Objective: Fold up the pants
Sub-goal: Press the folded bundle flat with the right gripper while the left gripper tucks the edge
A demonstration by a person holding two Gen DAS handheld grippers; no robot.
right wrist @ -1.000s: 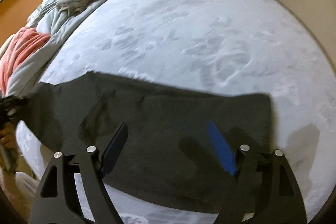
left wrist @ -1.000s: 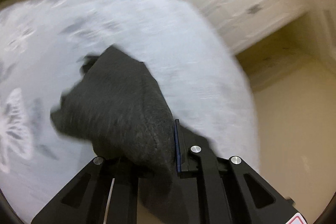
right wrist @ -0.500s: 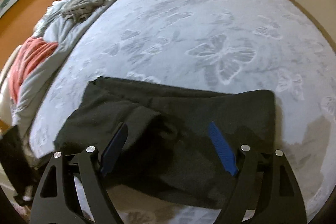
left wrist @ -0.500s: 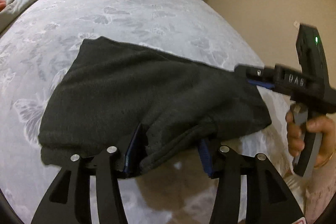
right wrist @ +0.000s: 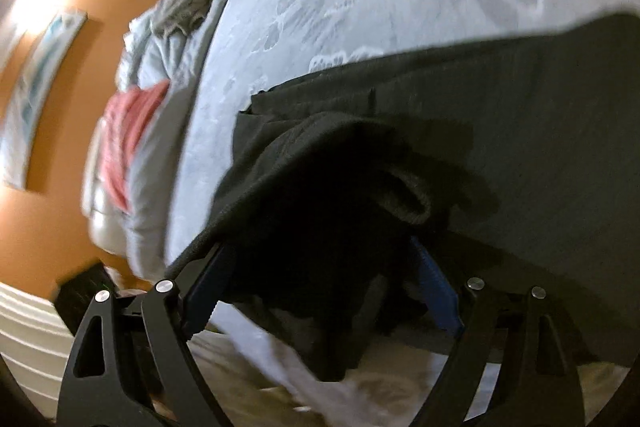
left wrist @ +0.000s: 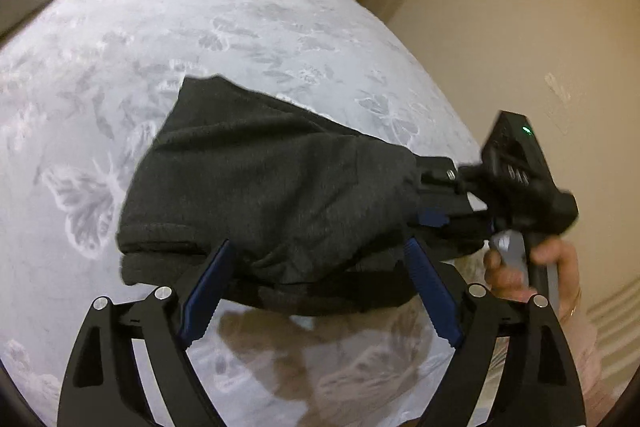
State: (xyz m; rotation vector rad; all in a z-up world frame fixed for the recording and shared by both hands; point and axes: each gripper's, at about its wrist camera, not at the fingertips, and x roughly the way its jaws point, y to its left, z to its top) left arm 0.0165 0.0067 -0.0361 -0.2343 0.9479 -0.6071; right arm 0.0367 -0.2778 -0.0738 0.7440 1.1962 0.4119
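Our left gripper [left wrist: 320, 291] stands with its jaws wide, having just been opening; the pants [left wrist: 272, 195] lie past the blue pads [left wrist: 208, 287], a near fold between them but not pressed. Our right gripper [right wrist: 320, 291] has its jaws wide too and has just been opening a little more, with dark cloth bunched between and over the pads, loose as far as we can tell.

The pants [right wrist: 500, 131] rest on the near part of the bed [left wrist: 200, 27], doubled over, the right end lifted on the right gripper [left wrist: 516, 183].

We judge one fold laid down and released. Next we need a fresh grip on an end to fold again, after flattening the bunch.

A second ago our left jaws were clamped on the cloth, and the pants lay flatter under the right gripper.
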